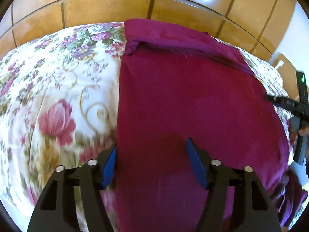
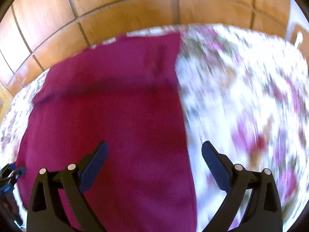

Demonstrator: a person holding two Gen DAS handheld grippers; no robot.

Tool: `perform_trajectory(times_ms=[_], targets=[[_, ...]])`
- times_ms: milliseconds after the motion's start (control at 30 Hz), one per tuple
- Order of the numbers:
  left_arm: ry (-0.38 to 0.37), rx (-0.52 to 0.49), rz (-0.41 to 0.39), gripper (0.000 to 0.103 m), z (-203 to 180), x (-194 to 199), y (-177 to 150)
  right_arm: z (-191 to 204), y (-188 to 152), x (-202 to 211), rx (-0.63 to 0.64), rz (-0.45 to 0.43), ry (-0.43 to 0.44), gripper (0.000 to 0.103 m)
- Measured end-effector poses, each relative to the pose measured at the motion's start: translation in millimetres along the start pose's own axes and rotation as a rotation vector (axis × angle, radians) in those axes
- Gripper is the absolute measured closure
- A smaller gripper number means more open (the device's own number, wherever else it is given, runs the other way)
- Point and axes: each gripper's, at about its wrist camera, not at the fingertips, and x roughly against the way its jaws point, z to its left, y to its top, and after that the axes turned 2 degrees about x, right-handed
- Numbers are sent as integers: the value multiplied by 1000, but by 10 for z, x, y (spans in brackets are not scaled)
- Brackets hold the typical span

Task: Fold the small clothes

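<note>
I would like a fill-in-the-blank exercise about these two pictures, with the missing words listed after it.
1. The magenta cloth garment lies on a white bedspread printed with ____.
2. Both the left hand-held gripper and the right hand-held gripper are ____.
3. The wall panels behind the bed are made of ____.

Missing words: flowers; open; wood

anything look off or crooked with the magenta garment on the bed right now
Mostly tidy: the magenta garment lies flat on the floral bedspread with straight side edges. The one oddity is its far folded-over flap, which runs slantwise, with a bunched corner at its left end.
</note>
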Motion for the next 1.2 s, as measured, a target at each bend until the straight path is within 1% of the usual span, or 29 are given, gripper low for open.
perform_trajectory(times_ms=[33,67,100,133,167,200,233,267,300,333,400,433,467,567,633,700,733,800,867,967,1067,1100,1133,1167,1200], targets=[[-5,-6,3,48,-1,36,-54,-37,-167,52,-14,22,19,14],[-12,-21,5,52,-5,89,-124,-48,-278,105,-17,27,26,15],[-14,-31,6,58,-12,120,-148,-40,-435,189,-10,27,31,17],[-21,-46,11,61,-21,172,-206,-27,-577,264,-8,39,46,23],[-35,-48,20,67,-14,215,-249,-17,-669,313,-11,48,57,26],[-48,-43,27,72,3,235,-264,-2,-788,371,-13,63,70,35],[-72,-32,40,79,24,268,-290,15,-867,404,-9,76,75,48],[-92,-26,48,81,31,302,-317,28,-931,425,-6,88,79,55],[-100,-25,51,85,29,312,-312,44,-993,437,-3,104,92,71],[-115,-21,51,89,29,348,-323,65,-1030,450,2,111,96,81],[-150,-2,47,90,39,390,-305,109,-1009,488,-4,106,119,91],[-166,10,44,92,37,415,-305,121,-973,512,-12,100,137,92],[-190,29,40,92,53,443,-280,138,-922,545,-14,89,158,93],[-281,100,17,92,115,531,-151,234,-670,741,-14,0,246,94],[-340,144,-2,92,162,574,-39,261,-523,820,-23,-49,288,94],[-380,181,-19,92,198,581,89,291,-325,850,-36,-95,326,94],[-402,204,-30,92,219,566,190,302,-210,837,-48,-113,338,94],[-435,243,-43,92,256,525,362,314,-18,783,-49,-132,326,94],[-447,272,-49,92,286,458,535,297,203,641,-76,-129,309,94],[-424,314,-39,92,337,299,800,179,453,408,-126,-113,295,94],[-397,388,-20,92,439,79,1081,84,670,221,-186,-99,295,94],[-384,423,-8,90,486,-3,1167,43,735,184,-206,-100,292,92],[-388,468,6,80,550,-99,1269,-3,792,157,-220,-101,287,87],[-390,498,6,73,599,-156,1324,-50,842,127,-241,-102,305,79],[-371,543,-5,51,676,-204,1401,-89,873,116,-258,-107,327,52]])
